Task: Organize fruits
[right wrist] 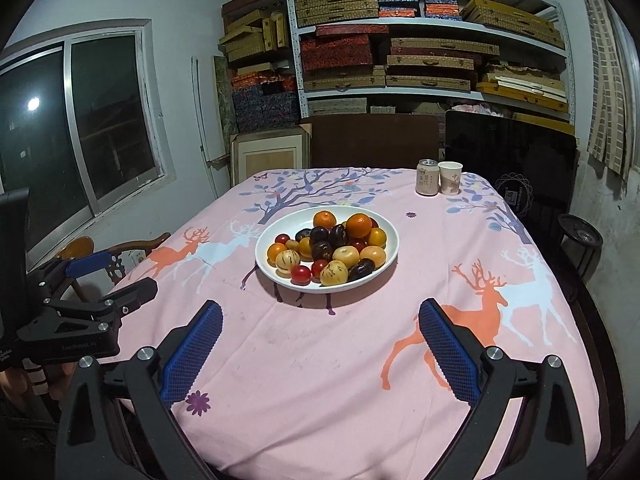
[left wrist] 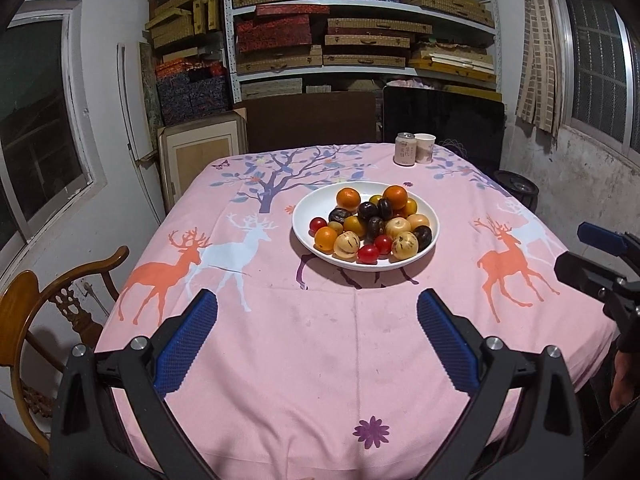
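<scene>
Pink tablecloth: white bowl of fruits (round, no long axis); left gripper and right gripper spread.

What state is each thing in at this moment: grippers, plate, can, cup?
left gripper: open, empty, above the tablecloth
right gripper: open, empty
white plate: upright, heaped with mixed fruit
can: upright, touching the cup
paper cup: upright; contents not visible

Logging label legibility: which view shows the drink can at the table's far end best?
The right wrist view: the can appears larger there, with its printed label facing the camera, beside the paper cup. The left wrist view shows the can smaller, its print fainter.
</scene>
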